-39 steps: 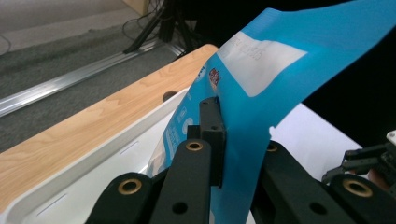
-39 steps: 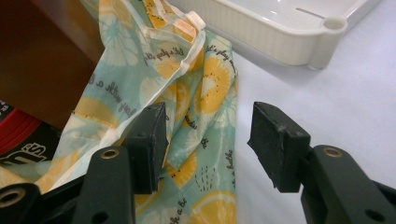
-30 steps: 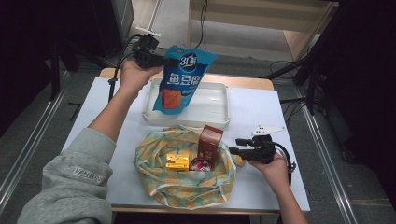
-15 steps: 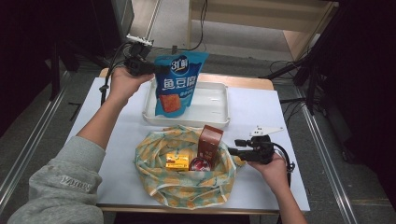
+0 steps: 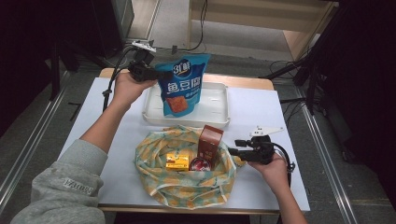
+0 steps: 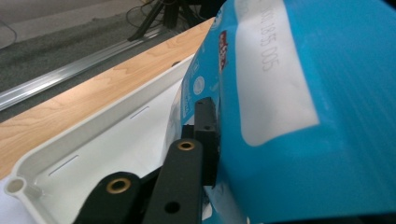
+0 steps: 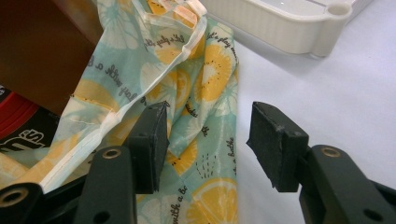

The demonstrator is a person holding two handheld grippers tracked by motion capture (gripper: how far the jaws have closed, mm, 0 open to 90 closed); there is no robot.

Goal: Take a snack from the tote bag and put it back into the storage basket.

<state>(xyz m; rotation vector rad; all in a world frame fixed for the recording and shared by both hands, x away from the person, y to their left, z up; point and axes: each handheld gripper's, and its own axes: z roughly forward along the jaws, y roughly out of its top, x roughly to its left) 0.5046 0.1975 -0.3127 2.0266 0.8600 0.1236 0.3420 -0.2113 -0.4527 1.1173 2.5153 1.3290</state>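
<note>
We see the left hand-held gripper (image 5: 156, 74) at the upper left of the high view, its jaws just easing apart with the blue snack pouch (image 5: 183, 84) between them. The pouch stands upright, long axis vertical, its base in the white tray (image 5: 219, 109). Release looks under way, though contact is unclear. The right hand-held gripper (image 5: 233, 151) stands apart beside the lemon-print cloth bag (image 5: 187, 186).

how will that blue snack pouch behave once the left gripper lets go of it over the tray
The blue snack pouch looks like thin, glossy film, so probably light, floppy and slippery. It stands tall in the white tray, so it may tip over. The left gripper's jaws have just been opening beside it.
</note>
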